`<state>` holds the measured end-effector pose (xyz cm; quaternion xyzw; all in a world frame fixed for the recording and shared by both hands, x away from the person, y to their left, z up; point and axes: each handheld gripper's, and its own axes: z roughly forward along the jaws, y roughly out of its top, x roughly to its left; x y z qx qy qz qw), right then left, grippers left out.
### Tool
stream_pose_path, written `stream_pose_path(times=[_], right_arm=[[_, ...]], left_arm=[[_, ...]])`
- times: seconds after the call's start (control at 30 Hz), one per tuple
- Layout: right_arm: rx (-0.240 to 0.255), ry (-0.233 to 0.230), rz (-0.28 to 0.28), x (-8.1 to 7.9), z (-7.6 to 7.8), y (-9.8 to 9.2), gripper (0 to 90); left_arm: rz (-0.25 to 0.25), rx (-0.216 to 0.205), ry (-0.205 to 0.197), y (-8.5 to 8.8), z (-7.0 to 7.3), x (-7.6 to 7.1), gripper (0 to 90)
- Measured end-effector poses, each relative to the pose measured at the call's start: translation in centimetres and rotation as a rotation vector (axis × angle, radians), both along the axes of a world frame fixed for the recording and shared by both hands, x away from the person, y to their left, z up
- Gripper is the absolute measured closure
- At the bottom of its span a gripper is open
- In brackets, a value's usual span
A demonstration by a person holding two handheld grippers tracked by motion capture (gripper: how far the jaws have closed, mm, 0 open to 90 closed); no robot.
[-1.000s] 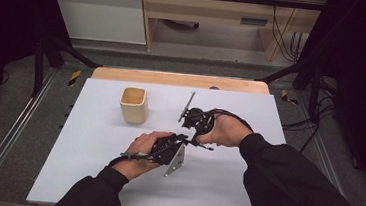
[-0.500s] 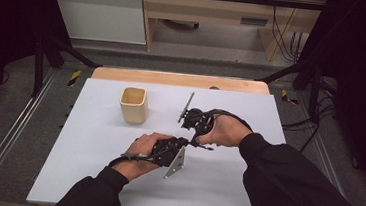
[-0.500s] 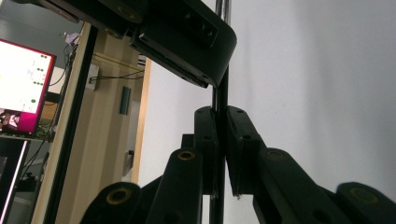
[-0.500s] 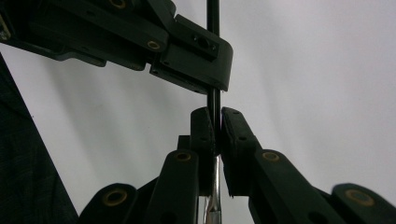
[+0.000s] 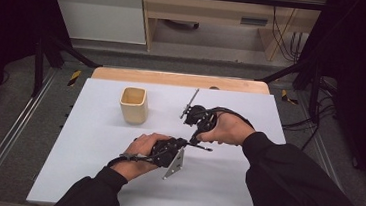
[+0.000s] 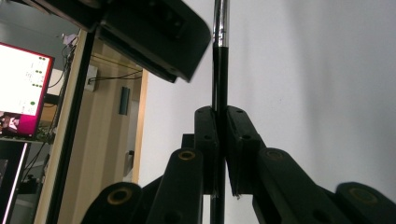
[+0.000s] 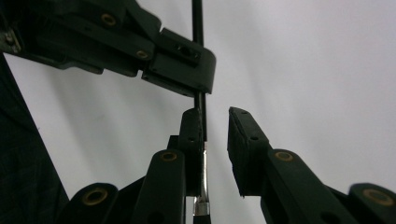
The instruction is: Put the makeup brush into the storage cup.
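Near the middle of the high view, both hands meet over the white table (image 5: 92, 140). The left gripper (image 5: 183, 144) is clamped on a thin rod (image 6: 219, 70), black along its lower part and shiny metal at the top; its jaws press the rod from both sides. The right gripper (image 5: 194, 134) has just been opening: the rod (image 7: 200, 107) lies against one jaw while the other stands apart. A tan cup (image 5: 133, 104) sits upper left, well apart.
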<state>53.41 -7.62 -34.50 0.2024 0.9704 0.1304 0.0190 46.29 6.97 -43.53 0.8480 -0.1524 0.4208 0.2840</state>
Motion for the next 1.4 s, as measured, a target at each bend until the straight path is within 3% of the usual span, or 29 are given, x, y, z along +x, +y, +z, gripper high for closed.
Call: stream_pose_path(times=[0.17,0.23,0.27,0.3,0.4,0.57,0.6,0.67,0.77,0.93,1.0,1.2,1.3,1.4], right_arm=[[0.050,-0.048,-0.068,0.1,0.5,-0.7,73.2],[0.106,-0.098,-0.108,0.2,0.7,-1.5,72.5],[0.106,-0.098,-0.108,0.2,0.7,-1.5,72.5],[0.134,-0.124,-0.155,0.3,1.0,-2.1,71.5],[0.160,-0.146,-0.171,0.3,1.1,-2.6,70.4],[0.223,-0.235,-0.240,0.1,1.3,-3.6,55.8],[0.264,-0.263,-0.274,-0.1,1.3,-4.0,49.0],[0.280,-0.278,-0.289,-0.2,1.2,-4.3,45.8],[0.322,-0.330,-0.334,-0.6,0.9,-5.1,33.4],[0.384,-0.414,-0.399,-1.3,-0.2,-7.0,18.9],[0.372,-0.449,-0.421,-1.6,-0.5,-7.5,15.5],[0.427,-0.506,-0.464,-2.8,-1.0,-8.3,8.9],[0.423,-0.563,-0.479,-3.6,-1.4,-8.3,7.6],[0.428,-0.586,-0.495,-4.4,-2.0,-8.4,7.4]], left_arm=[[0.016,0.028,-0.019,0.4,0.5,-0.1,83.8],[0.024,0.013,-0.018,0.6,0.5,-0.1,83.8],[0.024,0.011,-0.020,0.7,0.5,0.0,83.8],[0.028,0.006,-0.019,0.9,0.6,-0.1,83.8],[0.033,0.001,-0.023,1.2,0.6,-0.2,83.8],[0.048,-0.029,-0.014,1.8,0.9,-0.2,83.8],[0.051,-0.036,-0.014,2.0,0.9,-0.2,83.8],[0.055,-0.048,-0.016,2.3,1.0,-0.3,83.8],[0.066,-0.085,-0.010,2.8,1.3,-0.4,83.8],[0.089,-0.099,-0.008,3.8,1.7,-0.5,83.8],[0.099,-0.107,-0.006,4.0,1.8,-0.5,83.8],[0.124,-0.168,0.004,4.5,2.2,-0.5,83.8],[0.135,-0.183,0.001,4.8,2.5,-0.6,83.8],[0.155,-0.197,0.007,5.1,2.7,-0.5,83.8]])
